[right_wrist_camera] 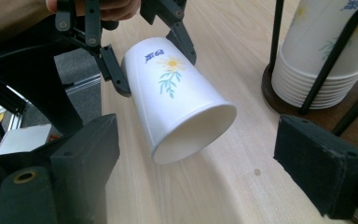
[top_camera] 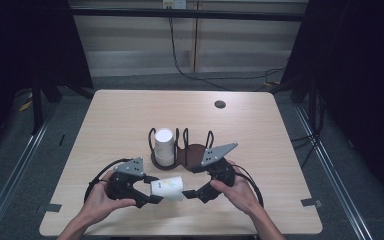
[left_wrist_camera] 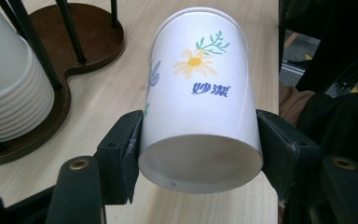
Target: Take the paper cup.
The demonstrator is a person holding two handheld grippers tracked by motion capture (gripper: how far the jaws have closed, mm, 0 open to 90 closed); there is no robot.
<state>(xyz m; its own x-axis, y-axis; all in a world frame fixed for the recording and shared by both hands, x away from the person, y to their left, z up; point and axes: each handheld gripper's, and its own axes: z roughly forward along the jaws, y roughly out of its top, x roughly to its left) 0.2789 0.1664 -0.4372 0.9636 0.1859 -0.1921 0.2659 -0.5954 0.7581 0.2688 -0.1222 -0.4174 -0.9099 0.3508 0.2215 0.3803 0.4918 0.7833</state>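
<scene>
Light wood table [top_camera: 115, 115], dark wooden cup rack [top_camera: 192, 152] standing on it, small dark disc [top_camera: 220, 104] near far edge

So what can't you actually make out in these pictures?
- Inside of the held paper cup: left gripper view, base faces the camera.
- Height of the cup stack: left gripper view, frame edge crops it.
- The holder's second slot: high view, right gripper partly covers it.
- Cup's printed characters: high view, too small.
</scene>
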